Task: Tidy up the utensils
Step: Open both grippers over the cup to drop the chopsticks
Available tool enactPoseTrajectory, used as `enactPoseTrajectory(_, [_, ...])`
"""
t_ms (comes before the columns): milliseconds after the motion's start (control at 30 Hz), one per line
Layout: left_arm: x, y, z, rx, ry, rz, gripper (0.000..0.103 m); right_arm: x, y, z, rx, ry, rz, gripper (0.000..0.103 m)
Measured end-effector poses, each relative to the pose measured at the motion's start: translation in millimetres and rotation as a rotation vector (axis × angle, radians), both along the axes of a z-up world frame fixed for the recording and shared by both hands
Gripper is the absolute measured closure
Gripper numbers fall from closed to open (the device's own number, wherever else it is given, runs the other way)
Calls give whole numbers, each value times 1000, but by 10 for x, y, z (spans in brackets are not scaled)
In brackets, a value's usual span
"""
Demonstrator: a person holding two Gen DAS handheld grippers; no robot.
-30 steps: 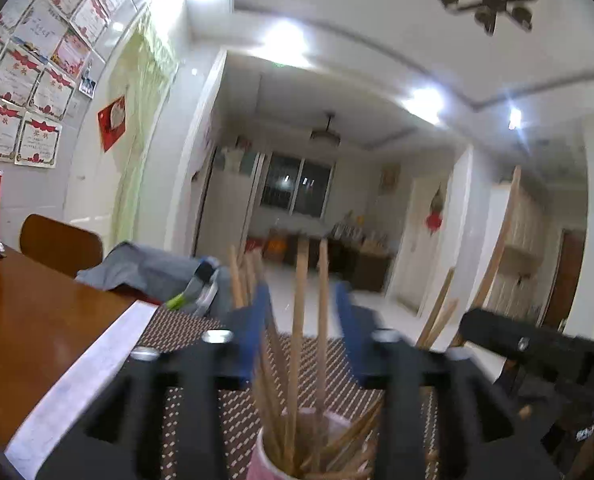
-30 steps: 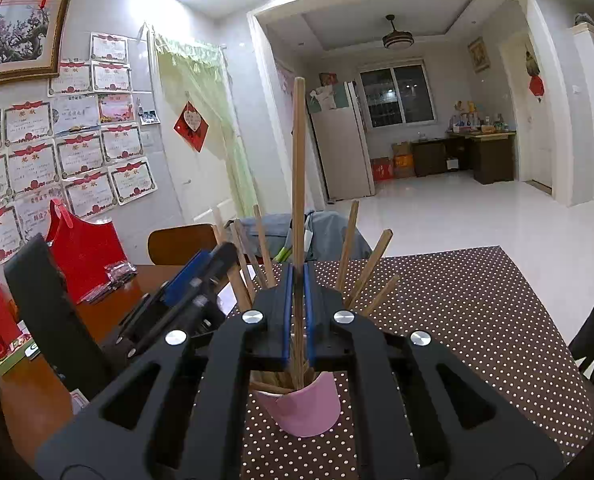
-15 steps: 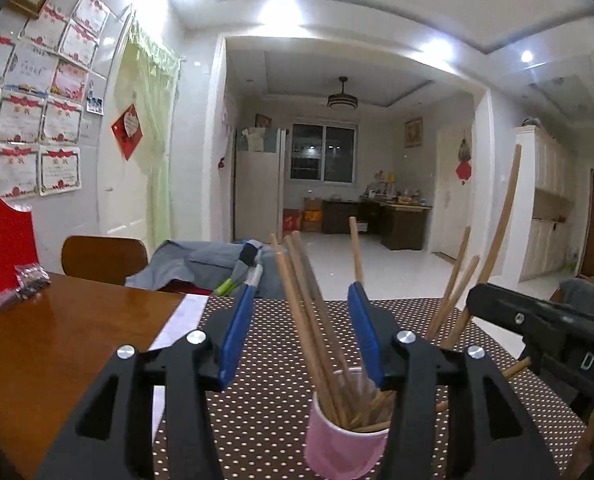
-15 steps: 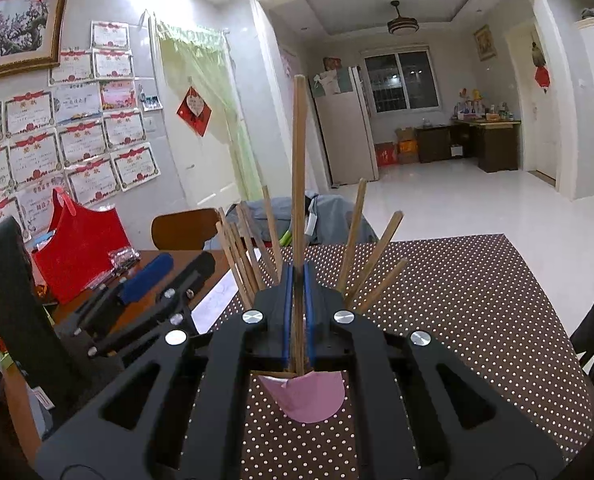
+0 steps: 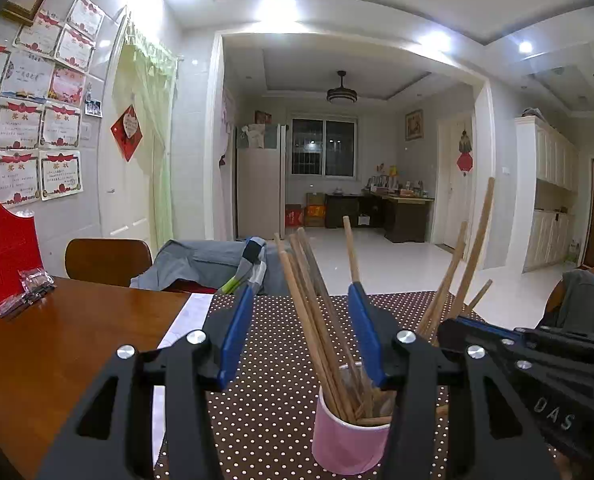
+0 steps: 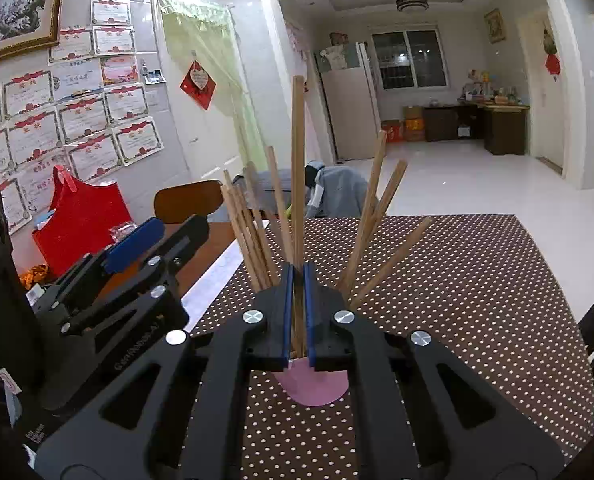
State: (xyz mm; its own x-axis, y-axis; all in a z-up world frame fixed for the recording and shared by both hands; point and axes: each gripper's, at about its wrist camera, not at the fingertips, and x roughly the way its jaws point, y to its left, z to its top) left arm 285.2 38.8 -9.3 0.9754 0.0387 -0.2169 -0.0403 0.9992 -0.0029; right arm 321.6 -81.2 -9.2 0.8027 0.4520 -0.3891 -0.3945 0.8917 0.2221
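A pink cup (image 5: 347, 436) stands on the dotted mat (image 5: 265, 400) and holds several wooden chopsticks (image 5: 309, 300) fanned outward. My left gripper (image 5: 301, 290) is open. Its blue pads stand on either side of a bundle of those chopsticks without pressing on it. My right gripper (image 6: 297, 270) is shut on a single chopstick (image 6: 297, 160), held upright just above the pink cup (image 6: 313, 390). In the left wrist view the right gripper (image 5: 449, 330) comes in from the right beside the cup. In the right wrist view the left gripper (image 6: 181, 224) sits to the left.
The mat covers the right part of a brown wooden table (image 5: 57, 352). A red bag (image 5: 1, 248) and a small plastic packet (image 5: 29, 288) lie at the far left. A chair back (image 5: 105, 256) and grey clothing (image 5: 201, 260) stand behind the table. The mat's right half (image 6: 477, 280) is bare.
My left gripper's jaws have widened, and its view has dropped and levelled, bringing the cup into sight. The right gripper keeps its grip on the single chopstick, nearly still.
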Motion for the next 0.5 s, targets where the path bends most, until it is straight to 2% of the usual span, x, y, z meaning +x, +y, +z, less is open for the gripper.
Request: enactPoseTrajectory(500, [-16, -23, 19, 0, 1, 0, 54, -80, -58, 29, -4, -20, -36, 96])
